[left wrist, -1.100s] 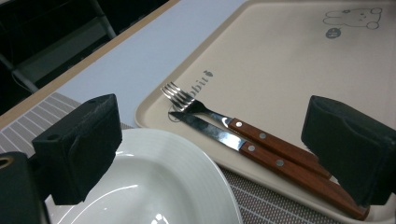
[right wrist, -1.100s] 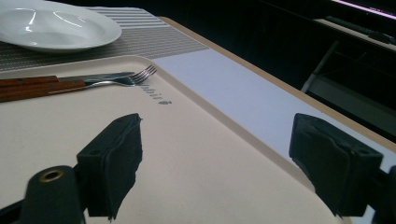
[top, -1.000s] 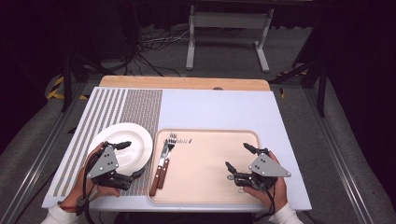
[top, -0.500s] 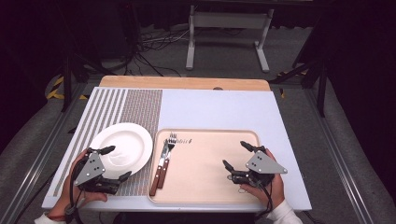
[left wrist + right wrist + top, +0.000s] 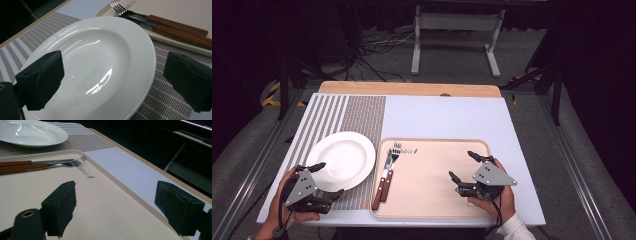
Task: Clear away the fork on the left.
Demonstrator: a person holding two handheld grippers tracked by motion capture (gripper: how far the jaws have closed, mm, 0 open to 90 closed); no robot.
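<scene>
Plate [image 5: 343,160] sits white on the striped placemat [image 5: 347,120] at the bench's [image 5: 447,115] left in the high view, its near rim partly covered by the left gripper [image 5: 326,179], jaws spread wide, one tip over the rim and one over the mat. Right beside it lies the beige tray [image 5: 432,200], with a fork [image 5: 391,162] and a knife [image 5: 382,177] side by side along its left edge; the knife's blade is hard to tell from the fork there. The right gripper [image 5: 462,165] hovers over the tray's right half, jaws apart and holding nothing. Both forearms are cut off at the bottom edge, and the floor behind the bench is dark.

Over to the left gripper view: the left gripper [image 5: 112,77] straddles the plate [image 5: 100,62], one jaw over the bowl, the other over the mat just past the rim; whether either touches, nobody can tell. The plate's near edge runs out of frame. Behind it, the fork [image 5: 140,16] and knife [image 5: 160,26] rest on the tray [image 5: 175,7].

Right gripper view now: the right gripper [image 5: 115,200] opens above bare tray [image 5: 105,202], printed lettering there too blurred to read. The fork [image 5: 72,161] points right, the knife [image 5: 53,161] mostly hidden behind it, handles cut off at left, the plate [image 5: 30,132] beyond.
</scene>
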